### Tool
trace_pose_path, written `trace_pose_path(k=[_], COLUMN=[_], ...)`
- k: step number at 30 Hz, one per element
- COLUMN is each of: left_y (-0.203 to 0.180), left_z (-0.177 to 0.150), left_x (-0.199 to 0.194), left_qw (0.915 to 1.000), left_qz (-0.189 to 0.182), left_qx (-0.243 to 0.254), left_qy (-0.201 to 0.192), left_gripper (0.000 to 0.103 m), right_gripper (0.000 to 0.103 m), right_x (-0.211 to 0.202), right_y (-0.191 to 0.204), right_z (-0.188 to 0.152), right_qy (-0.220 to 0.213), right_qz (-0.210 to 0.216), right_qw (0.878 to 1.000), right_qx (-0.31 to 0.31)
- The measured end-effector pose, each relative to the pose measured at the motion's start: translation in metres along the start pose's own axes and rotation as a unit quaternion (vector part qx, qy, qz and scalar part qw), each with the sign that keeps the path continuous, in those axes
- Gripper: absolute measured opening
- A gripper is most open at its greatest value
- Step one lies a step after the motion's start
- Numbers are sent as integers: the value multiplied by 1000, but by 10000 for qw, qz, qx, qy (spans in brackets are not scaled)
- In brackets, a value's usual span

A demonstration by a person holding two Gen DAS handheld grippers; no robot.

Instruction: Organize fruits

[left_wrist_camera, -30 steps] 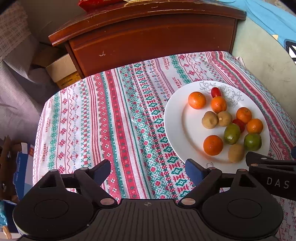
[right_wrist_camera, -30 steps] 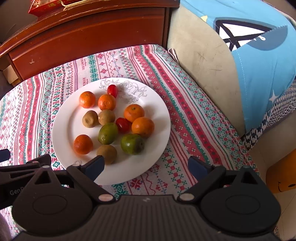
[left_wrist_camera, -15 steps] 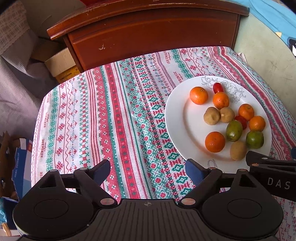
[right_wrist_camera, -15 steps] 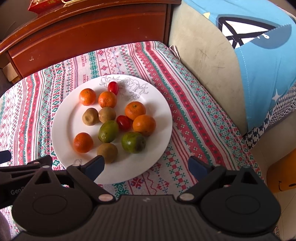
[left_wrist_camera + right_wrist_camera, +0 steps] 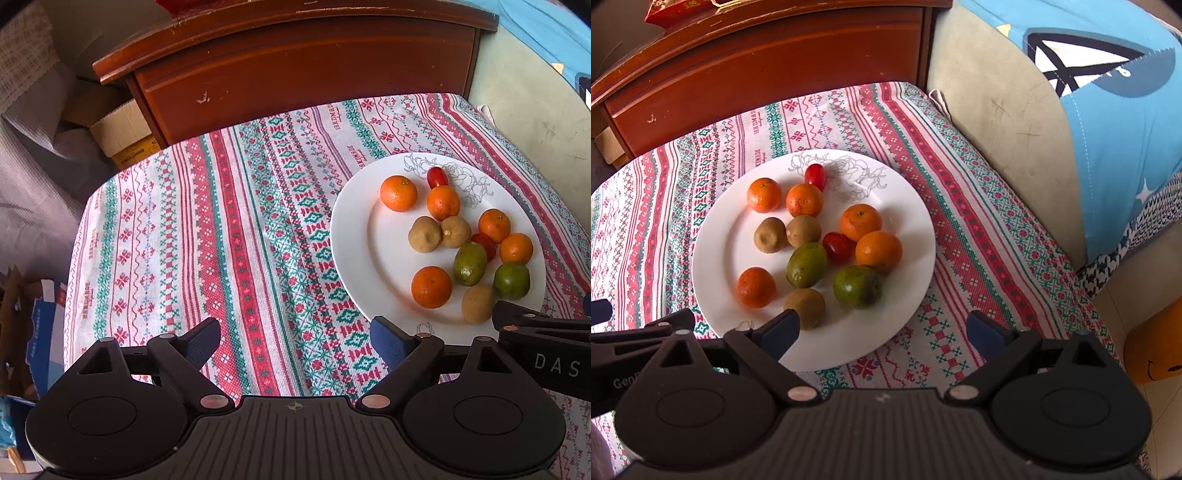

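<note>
Holding both black two-finger grippers, left [image 5: 294, 339] and right [image 5: 882, 330], wide and empty, we face the round white fruit-laden plate [image 5: 905, 206].

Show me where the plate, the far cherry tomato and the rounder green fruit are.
plate [image 5: 897, 332]: right wrist view, bare near rim.
far cherry tomato [image 5: 815, 176]: right wrist view, middle of its skin.
rounder green fruit [image 5: 857, 287]: right wrist view, middle of its top.

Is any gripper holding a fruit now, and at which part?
Nothing is held. The left gripper and right gripper are open and empty; all fruit lies on the plate.
</note>
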State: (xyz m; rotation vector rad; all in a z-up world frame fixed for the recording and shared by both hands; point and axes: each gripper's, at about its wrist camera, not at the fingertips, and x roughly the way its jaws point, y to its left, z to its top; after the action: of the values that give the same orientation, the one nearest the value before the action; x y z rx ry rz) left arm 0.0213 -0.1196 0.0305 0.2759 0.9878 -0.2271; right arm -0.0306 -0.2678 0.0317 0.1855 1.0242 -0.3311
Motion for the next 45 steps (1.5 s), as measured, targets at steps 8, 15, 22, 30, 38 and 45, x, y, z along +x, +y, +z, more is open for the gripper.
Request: trace_pose_path(k=[8, 15, 22, 30, 38, 45], left_y=[1, 4, 11, 27, 49, 73], left_z=[1, -4, -11, -34, -63, -78], left_x=[-2, -6, -13, -21, -28, -37], left_qw=[10000, 10000, 10000, 9992, 9974, 9959], left_qz=[36, 18, 18, -46, 31, 146], left_qx=[42, 1, -38, -380, -683, -883], left_qy=[-82, -60, -60, 77, 221, 109], left_gripper=[89, 89, 89, 89, 90, 90], right_gripper=[96, 96, 96, 96, 96, 97], right_x=[0, -3, -8, -13, -21, -31], right_y=[0, 3, 8, 18, 30, 37], right_z=[1, -2, -6, -15, -46, -90], right_qy=[-20, -42, -80, -70, -166, -358], right_qz=[14, 59, 88, 203, 583, 1211], right_qw=[10000, 9999, 9997, 9985, 9952, 9875], right_qx=[7, -87, -230, -508, -763, -940])
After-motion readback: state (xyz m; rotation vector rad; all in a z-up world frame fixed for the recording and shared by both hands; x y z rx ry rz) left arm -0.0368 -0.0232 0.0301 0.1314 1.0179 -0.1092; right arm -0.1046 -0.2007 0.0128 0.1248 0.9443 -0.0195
